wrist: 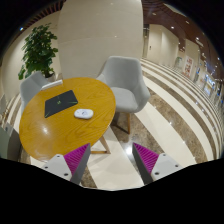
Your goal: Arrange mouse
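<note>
The tool (pixel 110 160) is held well back from the work and above floor level, its two fingers spread wide with the magenta pads (pixel 76 157) facing one another across an empty gap. Nothing is gripped and nothing stands between the fingers.

The task's object, a small white rounded computer mouse (pixel 83 113), lies on the round yellow-orange wooden worktop (pixel 50 130), well beyond the fingertips and to the left of the line along which the tool points. It rests towards the near right part of the top, apart from a flat dark rectangular pad or closed notebook (pixel 60 101) that lies further in; which of the two that item is cannot be told.

Judged stage: the approach. No contact has been made and the mouse appears untouched. The next move calls for carrying the tool forward and leftward over the worktop's edge, lowering it, and bringing the open fingers either side of the mouse before closing. The mouse is low and smooth, so the fingers will likely need to come down close to the surface to get purchase.

Surroundings: a pale grey moulded chair (pixel 126 82) stands at the right side of the worktop, and a second similar chair (pixel 33 86) at the far left. A green leafy potted plant (pixel 39 50) and a broad cream column (pixel 100 35) stand behind. The striped floor (pixel 170 110) runs off to the right.

Obstructions: the nearer chair sits close to the approach line and its back could foul a path from the right. The dark item limits room beyond the mouse.
</note>
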{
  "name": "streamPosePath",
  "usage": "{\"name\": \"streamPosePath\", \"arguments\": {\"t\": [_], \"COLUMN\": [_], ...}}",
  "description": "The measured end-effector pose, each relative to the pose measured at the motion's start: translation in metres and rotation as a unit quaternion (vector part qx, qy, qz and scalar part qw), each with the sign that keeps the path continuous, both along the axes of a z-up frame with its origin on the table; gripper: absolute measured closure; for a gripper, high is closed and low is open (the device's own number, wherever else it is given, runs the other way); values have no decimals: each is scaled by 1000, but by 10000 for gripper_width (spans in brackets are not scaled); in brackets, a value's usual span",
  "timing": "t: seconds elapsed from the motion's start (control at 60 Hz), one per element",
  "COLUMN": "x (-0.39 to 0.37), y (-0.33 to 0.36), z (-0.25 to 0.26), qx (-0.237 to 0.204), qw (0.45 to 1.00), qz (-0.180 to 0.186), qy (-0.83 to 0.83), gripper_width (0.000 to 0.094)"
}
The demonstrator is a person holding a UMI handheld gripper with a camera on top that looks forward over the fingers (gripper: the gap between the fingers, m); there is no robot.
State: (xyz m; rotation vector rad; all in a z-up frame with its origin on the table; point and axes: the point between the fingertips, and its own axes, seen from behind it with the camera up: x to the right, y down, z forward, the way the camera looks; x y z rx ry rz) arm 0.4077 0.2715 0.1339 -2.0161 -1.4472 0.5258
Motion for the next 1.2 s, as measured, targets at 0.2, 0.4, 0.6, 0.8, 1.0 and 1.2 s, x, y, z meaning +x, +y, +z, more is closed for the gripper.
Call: {"name": "streamPosePath", "arguments": {"t": [0.2, 0.4, 0.6, 0.8, 1.0, 1.2], "x": [-32, -72, -100, -128, -176, -223], "y": [-20, -50, -68, -64, -63, -57], "z": [-10, -42, -59, -79, -106, -127], "qx": [3, 8, 11, 19, 23, 29], "qw": [998, 991, 986, 983, 982, 983], "qz": [66, 131, 167, 178, 188, 182], "qy": [12, 17, 29, 31, 28, 22], "gripper_width": [69, 71, 71, 69, 67, 71]}}
